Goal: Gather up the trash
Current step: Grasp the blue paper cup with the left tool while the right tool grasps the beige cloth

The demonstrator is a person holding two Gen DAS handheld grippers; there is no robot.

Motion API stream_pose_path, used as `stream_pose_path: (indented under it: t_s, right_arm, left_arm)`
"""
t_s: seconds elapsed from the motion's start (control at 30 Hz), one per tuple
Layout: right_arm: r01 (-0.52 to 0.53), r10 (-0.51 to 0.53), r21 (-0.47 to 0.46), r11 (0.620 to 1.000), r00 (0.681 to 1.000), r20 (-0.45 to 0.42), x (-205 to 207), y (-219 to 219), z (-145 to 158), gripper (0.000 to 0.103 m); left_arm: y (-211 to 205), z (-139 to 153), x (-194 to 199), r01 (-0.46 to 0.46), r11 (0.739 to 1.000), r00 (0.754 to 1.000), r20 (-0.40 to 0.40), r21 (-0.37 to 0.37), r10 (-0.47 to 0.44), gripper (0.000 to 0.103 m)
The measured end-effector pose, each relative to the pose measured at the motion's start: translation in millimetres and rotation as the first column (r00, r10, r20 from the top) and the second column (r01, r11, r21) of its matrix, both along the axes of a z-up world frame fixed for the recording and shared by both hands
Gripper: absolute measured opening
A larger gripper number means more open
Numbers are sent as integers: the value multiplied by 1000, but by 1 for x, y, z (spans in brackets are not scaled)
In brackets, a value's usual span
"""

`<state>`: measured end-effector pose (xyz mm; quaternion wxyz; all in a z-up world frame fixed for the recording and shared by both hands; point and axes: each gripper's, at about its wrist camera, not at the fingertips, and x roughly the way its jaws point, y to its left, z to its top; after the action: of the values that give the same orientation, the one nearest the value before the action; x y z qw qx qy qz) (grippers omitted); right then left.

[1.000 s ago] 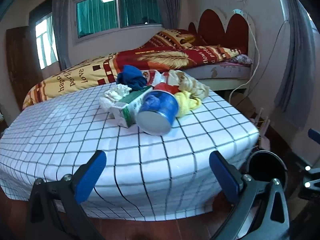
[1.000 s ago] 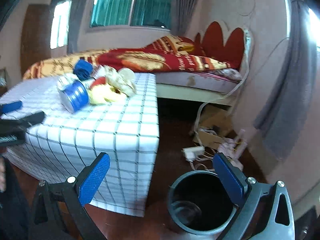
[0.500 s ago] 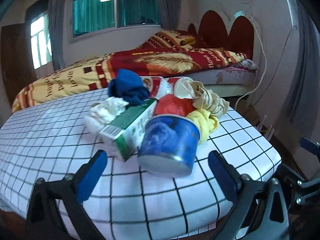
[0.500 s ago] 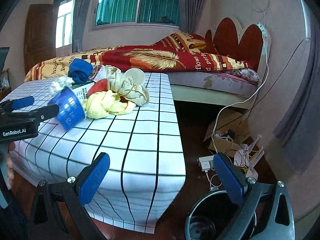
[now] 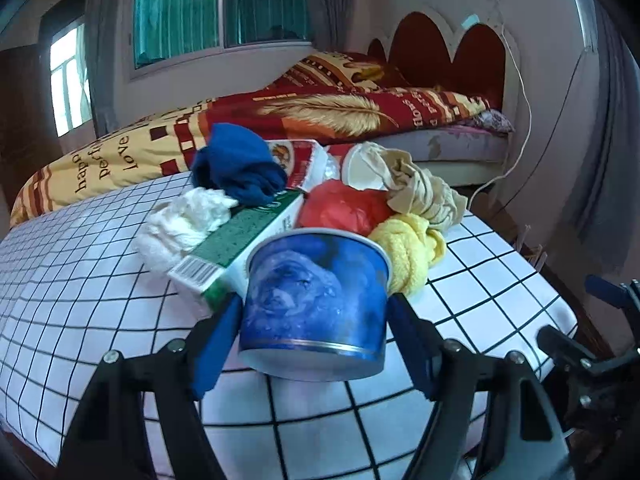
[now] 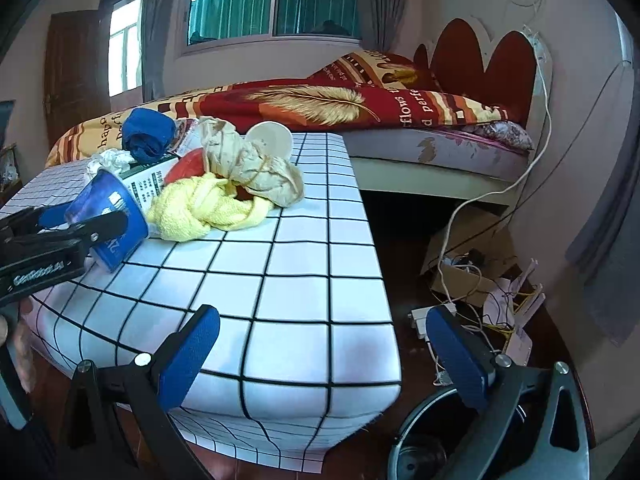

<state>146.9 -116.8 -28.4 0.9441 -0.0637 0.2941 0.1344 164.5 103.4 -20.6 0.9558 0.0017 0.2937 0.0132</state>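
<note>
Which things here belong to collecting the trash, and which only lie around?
For the job:
- blue paper cup, between the left claw fingers
- green carton
- crumpled white tissue
- black bin

Lying about:
- bed blanket
- white cable
- yellow cloth

Red-and-yellow patterned bed blanket point(image 5: 132, 152), at ten o'clock in left view: "love", "perfect", "happ…" in dark letters. Same blanket's red stretch point(image 6: 416, 106), at one o'clock in right view: "flows", "perfe…". Black gripper body point(image 6: 38, 270), at nine o'clock: "GenRobot.AI". Green-and-white carton point(image 5: 240, 236): barcode, digits unreadable.
</note>
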Motion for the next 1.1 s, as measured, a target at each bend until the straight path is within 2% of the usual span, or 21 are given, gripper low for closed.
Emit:
stream_pose_path:
  t_s: [0.27, 0.47, 0.57, 0.73, 0.8, 0.87, 0.93, 0.97, 1.0, 1.03, 1.1]
  right_arm:
    - [-69, 70, 40, 997, 998, -2, 17, 34, 12, 103]
    - [-131, 130, 59, 990, 991, 17, 32, 68, 25, 103]
    - [-106, 103, 80, 991, 994, 38, 50, 71, 38, 103]
    - [-83, 83, 86, 993, 997, 9, 91, 80, 45, 100]
    - [-96, 97, 85, 992, 995, -13, 104, 87, 43, 87]
    - [-107, 109, 73, 992, 994, -29, 111, 93, 40, 79]
    - [-124, 127, 61, 990, 991, -45, 114, 98, 36, 67]
    - [-132, 136, 60, 989, 989, -56, 115, 99, 34, 49]
    - [-144, 149, 66, 987, 986, -71, 117, 99, 31, 39]
    - [-152, 157, 70, 986, 985, -77, 116, 99, 30, 38]
    - [-171, 176, 78, 982, 982, -62, 112, 98, 30, 29]
  left_arm:
    - [37, 14, -28, -121, 992, 992, 37, 31, 120, 75]
    - [70, 16, -30, -203, 979, 979, 37, 14, 202, 75]
    - [82, 14, -29, -229, 973, 973, 40, 8, 228, 75]
    - [99, 14, -22, -282, 959, 958, 47, -8, 282, 75]
    - [105, 13, -19, -305, 952, 952, 40, -6, 305, 75]
    - [111, 13, -16, -317, 948, 948, 29, -16, 317, 75]
    - [115, 13, -14, -324, 946, 945, 28, -20, 325, 75]
    - [115, 14, -13, -325, 945, 945, 28, -18, 326, 75]
    - [116, 14, -14, -324, 946, 945, 29, -18, 325, 75]
    - [116, 14, -15, -323, 946, 946, 31, -18, 324, 75]
    - [115, 15, -17, -321, 947, 946, 34, -15, 321, 75]
